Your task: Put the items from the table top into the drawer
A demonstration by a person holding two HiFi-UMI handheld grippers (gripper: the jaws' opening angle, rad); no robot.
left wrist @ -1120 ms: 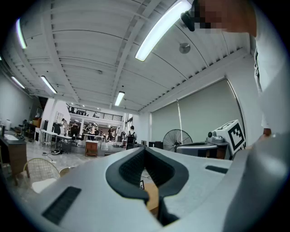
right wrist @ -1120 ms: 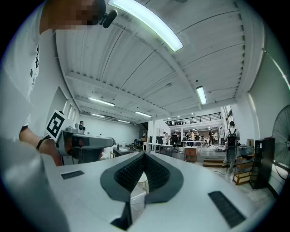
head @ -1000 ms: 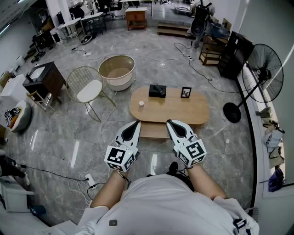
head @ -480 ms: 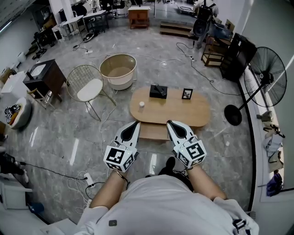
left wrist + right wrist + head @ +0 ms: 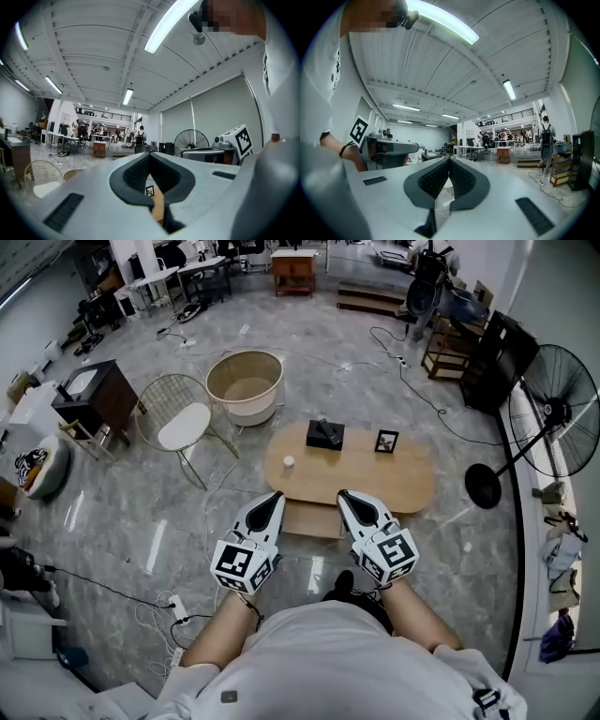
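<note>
Items all sit on the worktop [image 5: 412, 482], none put away. The black tissue box [image 5: 325, 434] is at the far edge. The photo frame [image 5: 385, 441] stands upright just right of it. The small white cup [image 5: 289, 463] sits alone toward the left end. They're well apart from each other, so each gets its own pick with no clutter to work around.

I think the drawer [image 5: 305, 518] is the pale wooden box under the near edge of the worktop, showing between the two grippers. It's too far off to tell whether it's open or shut.

The left gripper [image 5: 270, 500] and right gripper [image 5: 345, 497] are held side by side, level, out in front of the body. They point at the worktop but are well short of it, which reads as a carry posture for walking up, not a reach. The left fingers [image 5: 133, 176] are closed tip to tip with nothing between them; only the far worktop and frame show through the gap. The right fingers [image 5: 436, 180] are closed the same way, empty.

Judgement: task not begun, approach stage. Closed fingers make sense with nothing in reach, but they must open before any grasp. The drawer likely needs handling first, else the items have nowhere to go. The wire chair [image 5: 178, 423] stands left of the worktop, off the direct line.
</note>
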